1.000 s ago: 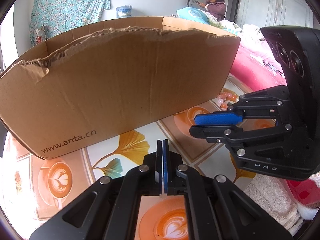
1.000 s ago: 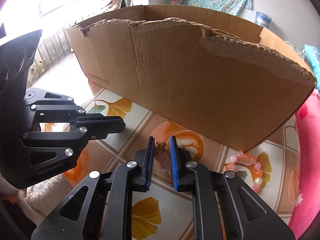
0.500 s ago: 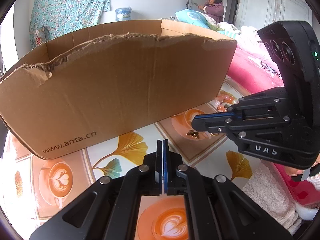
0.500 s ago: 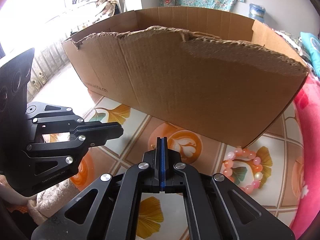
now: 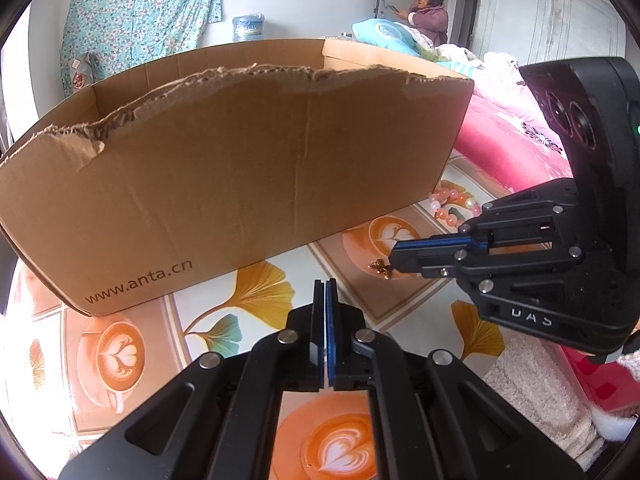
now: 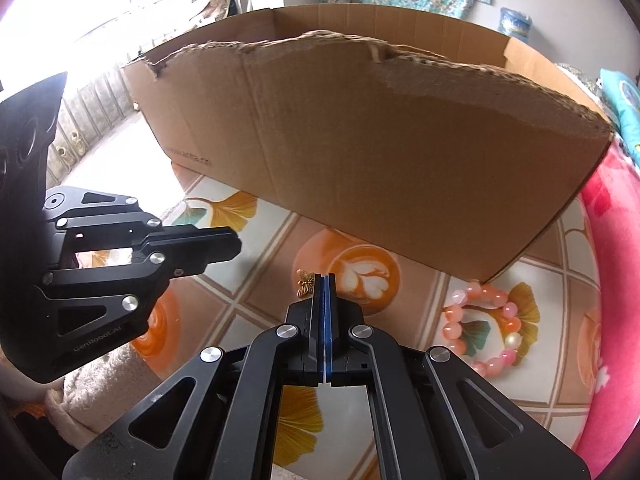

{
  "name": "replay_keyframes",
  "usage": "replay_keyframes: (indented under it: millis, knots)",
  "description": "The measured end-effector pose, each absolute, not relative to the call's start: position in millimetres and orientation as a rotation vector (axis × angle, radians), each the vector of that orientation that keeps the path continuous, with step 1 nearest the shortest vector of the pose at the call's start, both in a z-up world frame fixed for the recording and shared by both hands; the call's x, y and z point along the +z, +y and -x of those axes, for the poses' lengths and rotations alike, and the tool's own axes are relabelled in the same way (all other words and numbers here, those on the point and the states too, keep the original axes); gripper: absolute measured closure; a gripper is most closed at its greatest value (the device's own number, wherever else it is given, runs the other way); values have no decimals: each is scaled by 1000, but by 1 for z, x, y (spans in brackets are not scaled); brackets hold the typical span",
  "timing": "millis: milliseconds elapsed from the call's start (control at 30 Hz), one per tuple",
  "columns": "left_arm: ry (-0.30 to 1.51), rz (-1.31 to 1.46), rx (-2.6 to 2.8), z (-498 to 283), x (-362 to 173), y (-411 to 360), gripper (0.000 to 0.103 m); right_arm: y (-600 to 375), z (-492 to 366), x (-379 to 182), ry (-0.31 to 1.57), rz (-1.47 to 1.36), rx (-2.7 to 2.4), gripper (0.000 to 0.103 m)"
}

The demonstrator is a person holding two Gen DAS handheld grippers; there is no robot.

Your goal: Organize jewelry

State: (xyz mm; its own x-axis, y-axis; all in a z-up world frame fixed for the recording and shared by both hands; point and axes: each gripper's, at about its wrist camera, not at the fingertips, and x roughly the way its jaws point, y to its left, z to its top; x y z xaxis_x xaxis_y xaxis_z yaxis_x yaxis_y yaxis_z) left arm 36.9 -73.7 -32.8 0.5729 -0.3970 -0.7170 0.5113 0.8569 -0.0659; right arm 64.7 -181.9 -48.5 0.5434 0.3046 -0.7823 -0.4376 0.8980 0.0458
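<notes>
materials / finish

box [image 5: 240, 184]: matt brown corrugated card, top edge torn and rough.
tablecloth [image 5: 248, 300]: glossy, smooth, printed.
right gripper [image 6: 324, 280]: matt black body, shiny metal screws, blue pads.
left gripper [image 5: 325, 284]: same.
charm [image 6: 305, 283]: gold-tone metal.
bracelet [image 6: 486, 330]: glossy beads.
towel [image 5: 532, 392]: fuzzy cloth.

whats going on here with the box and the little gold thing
A person is sorting jewelry with a gripper in each hand. The right gripper is shut on a small gold butterfly charm, held above the patterned tablecloth. The left gripper is shut and empty. A pink bead bracelet lies beside the cardboard box.
</notes>
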Motion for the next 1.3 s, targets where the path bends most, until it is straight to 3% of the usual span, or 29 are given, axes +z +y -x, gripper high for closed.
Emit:
replay_keyframes:
  millis: [300,367,433,500,700,833,1300]
  knots:
    - [799,-151,-536,-37,-33,-73,102,-179,-66,-50,891,144,456,100]
    - [798,-150,-536,-37,-32,-71,102,-178,-65,-45,887,127,465,96]
    - [798,-149,-536,-37,-32,-71,102,-179,-63,-44,879,119,469,85]
    - [799,-149,-536,-37,-32,-71,102,-177,-65,-44,877,122,475,83]
    - [803,-151,-535,-37,-33,-70,102,-164,-66,-53,869,194,496,83]
    - [804,-146,-532,-38,-34,-69,102,-157,-62,-54,873,228,510,91]
    - [803,-147,-528,-37,-34,-69,102,-173,-71,-41,870,203,515,92]
